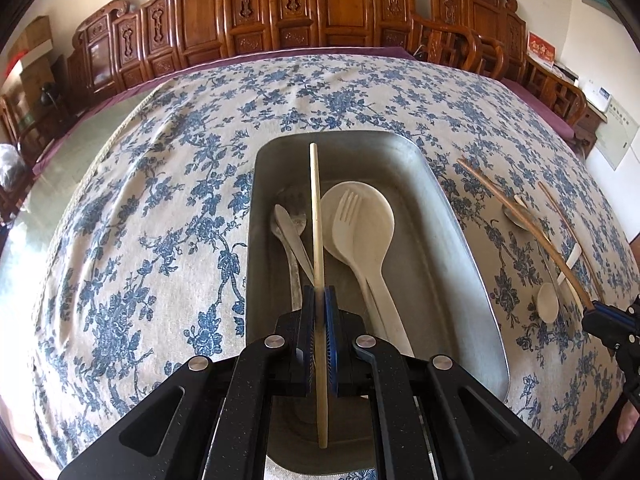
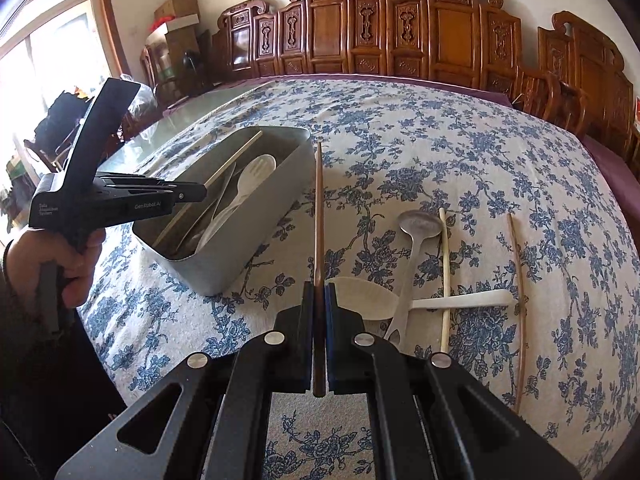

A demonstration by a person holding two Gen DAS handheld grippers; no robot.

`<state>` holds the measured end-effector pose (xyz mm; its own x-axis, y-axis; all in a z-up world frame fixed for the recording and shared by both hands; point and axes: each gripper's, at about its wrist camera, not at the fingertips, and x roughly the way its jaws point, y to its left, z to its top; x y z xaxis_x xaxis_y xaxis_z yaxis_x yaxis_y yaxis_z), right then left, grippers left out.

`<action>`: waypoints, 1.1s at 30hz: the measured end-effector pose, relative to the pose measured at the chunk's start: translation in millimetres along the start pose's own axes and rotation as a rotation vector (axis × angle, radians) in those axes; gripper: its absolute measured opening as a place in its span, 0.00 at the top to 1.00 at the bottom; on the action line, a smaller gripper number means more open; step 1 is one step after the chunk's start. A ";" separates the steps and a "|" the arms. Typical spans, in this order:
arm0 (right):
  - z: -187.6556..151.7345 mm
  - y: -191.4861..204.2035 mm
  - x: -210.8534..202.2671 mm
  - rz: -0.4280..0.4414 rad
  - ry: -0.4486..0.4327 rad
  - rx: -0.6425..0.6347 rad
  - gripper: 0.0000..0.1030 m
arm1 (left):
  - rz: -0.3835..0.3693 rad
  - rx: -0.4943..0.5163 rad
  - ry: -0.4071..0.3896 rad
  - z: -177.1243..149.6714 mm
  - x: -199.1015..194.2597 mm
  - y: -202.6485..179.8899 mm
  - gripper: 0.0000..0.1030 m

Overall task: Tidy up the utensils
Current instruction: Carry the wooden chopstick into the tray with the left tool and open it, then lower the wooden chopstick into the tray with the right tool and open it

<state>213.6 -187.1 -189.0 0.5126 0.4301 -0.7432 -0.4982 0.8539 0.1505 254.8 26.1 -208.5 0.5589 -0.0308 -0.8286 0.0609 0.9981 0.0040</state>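
Left to right across the flowered tablecloth (image 2: pixel 420 152). Left gripper (image 1: pixel 319 296): fingers clamped on a pale chopstick (image 1: pixel 317 216), held lengthwise over the metal tray (image 1: pixel 452 216), tip pointing past the fingertips toward the far end. Left of that stick, below the fingers: a steel fork (image 1: pixel 296 212) and a steel knife (image 1: pixel 292 236) already lying in the tray. Right of the stick: a cream plastic fork (image 1: pixel 348 216) resting on a cream plastic spoon (image 1: pixel 368 220), also in the tray. Release of the pale chopstick judged the step in hand; not yet lying on the tray floor. Right gripper (image 2: pixel 319 292): fingers clamped on a brown chopstick (image 2: pixel 318 208), lifted off the cloth and pointing straight ahead, just right of the tray's near corner, with a person's hand (image 2: pixel 76 264) gripping the other tool at far left. Still on the cloth, right of these fingers: a cream spoon (image 2: pixel 368 300) lying crosswise, a steel spoon (image 2: pixel 418 226) laid over it, a second pale chopstick (image 2: pixel 444 272) crossing the cream handle, and farthest right a second brown chopstick (image 2: pixel 518 300). Progress judged near halfway: four pieces stowed, two in grasp, four awaiting collection.
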 end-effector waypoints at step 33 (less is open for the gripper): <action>52.3 65.1 27.7 0.075 0.019 0.039 0.94 | -0.027 -0.048 -0.140 13.2 -54.4 40.4 0.95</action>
<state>232.0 -104.2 -165.8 0.4613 0.4877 -0.7412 -0.5067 0.8306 0.2312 237.8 67.4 -155.8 0.6676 -0.0615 -0.7420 0.0399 0.9981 -0.0468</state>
